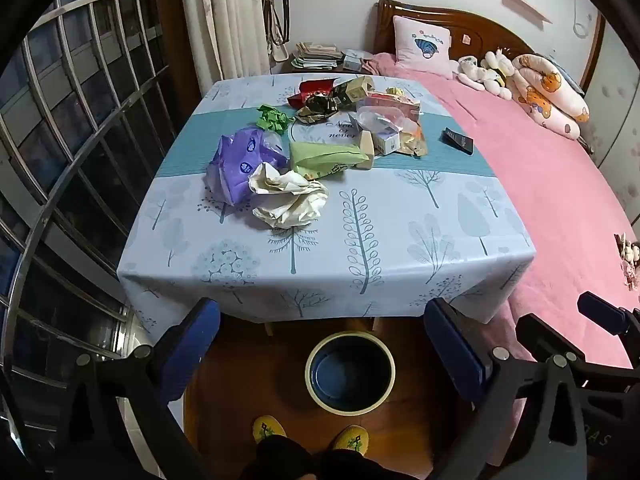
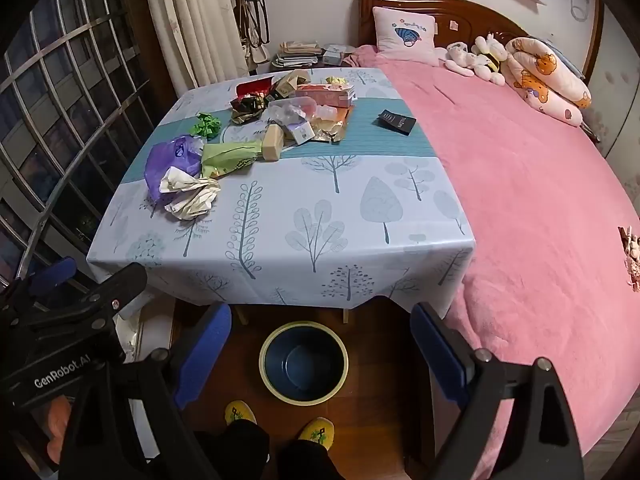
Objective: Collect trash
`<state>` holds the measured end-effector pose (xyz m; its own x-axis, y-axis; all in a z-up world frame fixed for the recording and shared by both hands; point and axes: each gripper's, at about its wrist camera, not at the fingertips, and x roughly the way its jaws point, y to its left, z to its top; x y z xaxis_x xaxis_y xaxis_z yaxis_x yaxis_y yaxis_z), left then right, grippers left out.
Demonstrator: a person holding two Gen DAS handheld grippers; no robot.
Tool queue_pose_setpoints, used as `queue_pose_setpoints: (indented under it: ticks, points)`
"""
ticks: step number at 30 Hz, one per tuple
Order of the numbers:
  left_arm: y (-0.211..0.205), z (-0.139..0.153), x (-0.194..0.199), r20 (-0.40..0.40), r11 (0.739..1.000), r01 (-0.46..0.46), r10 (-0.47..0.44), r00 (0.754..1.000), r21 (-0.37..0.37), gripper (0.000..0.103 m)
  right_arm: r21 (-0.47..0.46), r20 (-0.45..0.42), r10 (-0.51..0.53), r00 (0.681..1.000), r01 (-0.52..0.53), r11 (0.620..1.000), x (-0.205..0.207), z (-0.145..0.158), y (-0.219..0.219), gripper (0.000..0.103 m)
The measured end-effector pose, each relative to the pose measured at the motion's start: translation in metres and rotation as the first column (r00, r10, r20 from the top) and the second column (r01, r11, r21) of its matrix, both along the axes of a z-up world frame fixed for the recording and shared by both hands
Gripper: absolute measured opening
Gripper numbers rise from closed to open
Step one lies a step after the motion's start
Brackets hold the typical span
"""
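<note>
Now — left gripper (image 1: 320,344) wide, empty; right gripper (image 2: 320,344) wide, empty; bin (image 1: 350,372) floor shadowed — contents unclear

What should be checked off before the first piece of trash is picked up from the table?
1. Left claw open and holding nothing: ok.
2. Right claw open and holding nothing: ok.
3. Round dark blue bin with pale rim upright on the floor in front of the table, its mouth uncovered: ok.
4. Bin has room: ok, nothing shows inside it.
5. Nearest trash, the crumpled cream paper wad, lies free on top beside the purple plastic bag: ok.
6. Flat black booklet near the pink bed counts as trash: cannot tell.
</note>
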<state>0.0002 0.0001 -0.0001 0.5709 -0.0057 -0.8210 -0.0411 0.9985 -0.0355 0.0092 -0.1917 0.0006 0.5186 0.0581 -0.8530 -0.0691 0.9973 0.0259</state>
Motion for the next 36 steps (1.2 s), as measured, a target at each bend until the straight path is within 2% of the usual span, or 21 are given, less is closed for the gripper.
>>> queue_pose_setpoints:
  ticks: [9,17,36]
  points:
    - [0.003,0.003,-0.001,0.012,1.000,0.008,-0.007,1.000,-0.007,0.101,0.015,0.008,-0.004,1.000,0.004,1.000,-0.003,0.007,0.005,0.092]
    - [-0.003,0.009,-0.001,0.039,1.000,0.003,-0.003,0.999,0.006,0.101,0.032,0.065,0.021,0.998,-0.024,0.999,-0.002,0.013,-0.001,0.092]
    - [-0.002,0.012,0.001,0.049,1.000,0.002,-0.003,0.999,0.016,0.100,0.064,0.049,0.024,0.998,-0.027,0.998,0.007,0.008,-0.003,0.092]
